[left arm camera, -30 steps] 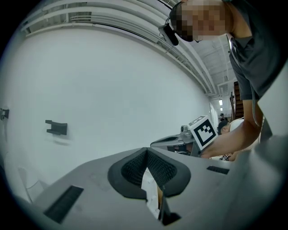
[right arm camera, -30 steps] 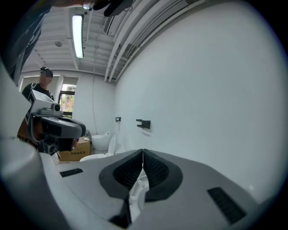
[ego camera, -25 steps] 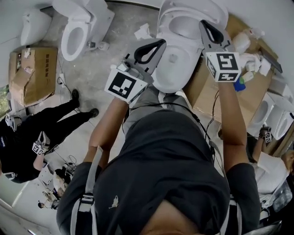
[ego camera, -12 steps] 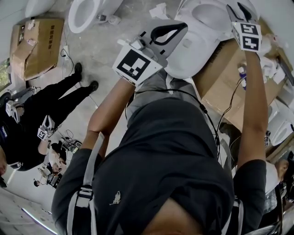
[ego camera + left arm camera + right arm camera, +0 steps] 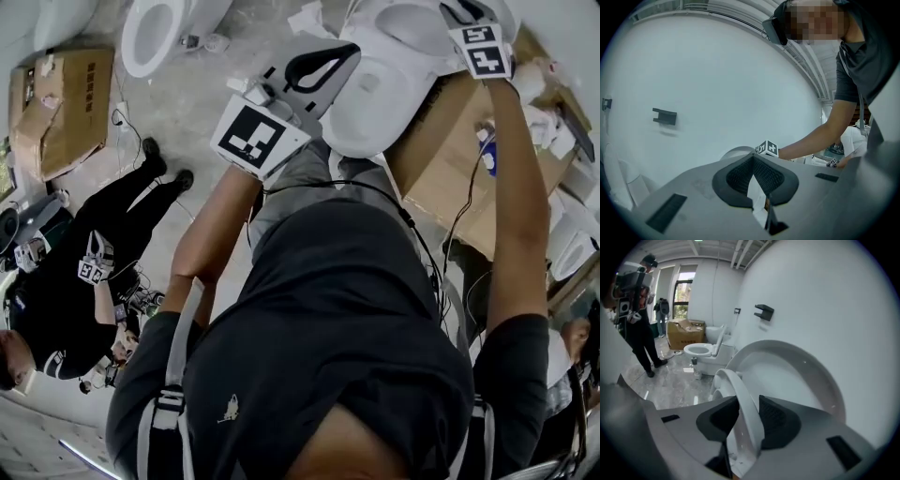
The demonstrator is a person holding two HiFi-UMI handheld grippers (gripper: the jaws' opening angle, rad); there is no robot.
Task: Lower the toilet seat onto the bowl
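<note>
The white toilet point(image 5: 375, 103) stands against the wall with its lid point(image 5: 801, 376) and seat point(image 5: 731, 380) both raised, the seat leaning a little forward of the lid. My right gripper point(image 5: 749, 401) straddles the seat's top rim, and its jaws are closing with the pads against both faces of the rim. In the head view the right gripper point(image 5: 457, 11) reaches to the top of the raised seat. My left gripper point(image 5: 347, 54) hovers over the bowl's left side, shut and empty. In its own view the left gripper point(image 5: 753, 158) points at the bare wall point(image 5: 717, 93).
A second toilet point(image 5: 701, 350) stands farther left along the wall, with a cardboard box point(image 5: 61, 94) beyond it. Flattened cardboard point(image 5: 459, 159) lies right of the bowl. A person in black point(image 5: 84, 272) stands on the floor at left. A dark bracket point(image 5: 764, 311) sticks out of the wall.
My right gripper has moved from above the bowl up to the raised seat's top rim, and its jaws now straddle it. The left gripper has hardly moved.
</note>
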